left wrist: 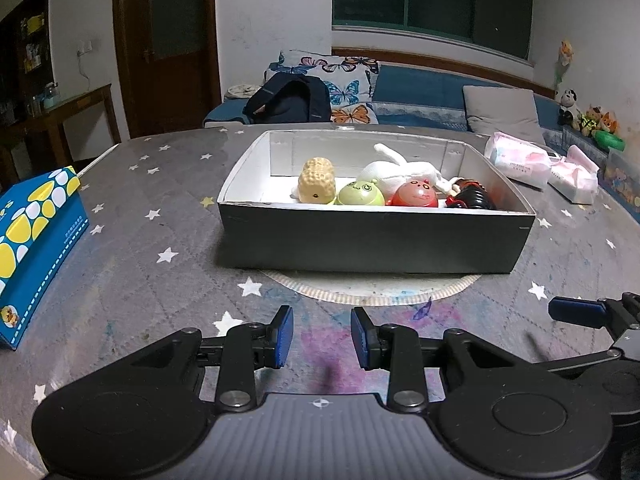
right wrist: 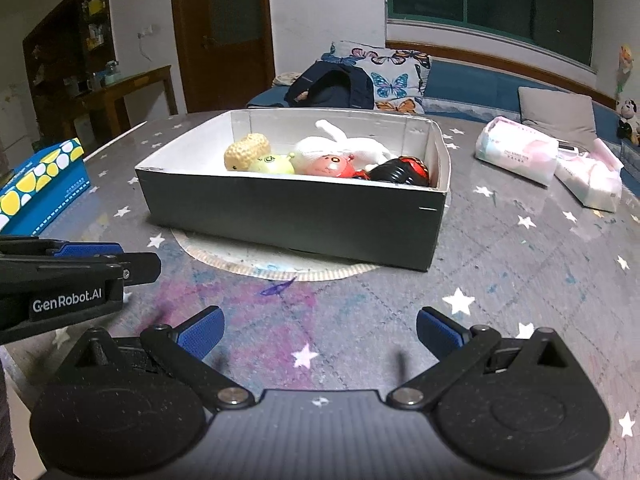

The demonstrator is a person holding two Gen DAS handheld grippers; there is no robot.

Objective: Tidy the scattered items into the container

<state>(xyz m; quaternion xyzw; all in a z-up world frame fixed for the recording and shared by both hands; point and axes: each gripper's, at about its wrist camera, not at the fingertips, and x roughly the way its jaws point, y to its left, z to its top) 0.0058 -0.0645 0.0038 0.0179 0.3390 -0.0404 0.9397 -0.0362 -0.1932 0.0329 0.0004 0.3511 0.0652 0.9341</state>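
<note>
**Toys boxed, both tools idle above starry tabletop**

Toys sit gathered in the grey box [left wrist: 376,236], the container I have been filling: a peanut figure [left wrist: 317,181], a green ball face [left wrist: 359,194], a red round figure [left wrist: 418,195], a white plush [left wrist: 394,168] and a black-and-red toy [left wrist: 472,197], packed along its near wall. I judge the tidying close to done. My left tool [left wrist: 322,338] hangs low before the box, pads partly drawn together with a gap between, gripping nothing. My right tool [right wrist: 320,334] is spread wide, also empty, just beside it. The box rests on a round mat [right wrist: 276,266] on the grey star-print tabletop [right wrist: 500,280]. A blue tissue box [left wrist: 36,236] stands left, two tissue packs [right wrist: 516,154] right. Beyond: sofa, butterfly cushion, dark window, wooden door.
</note>
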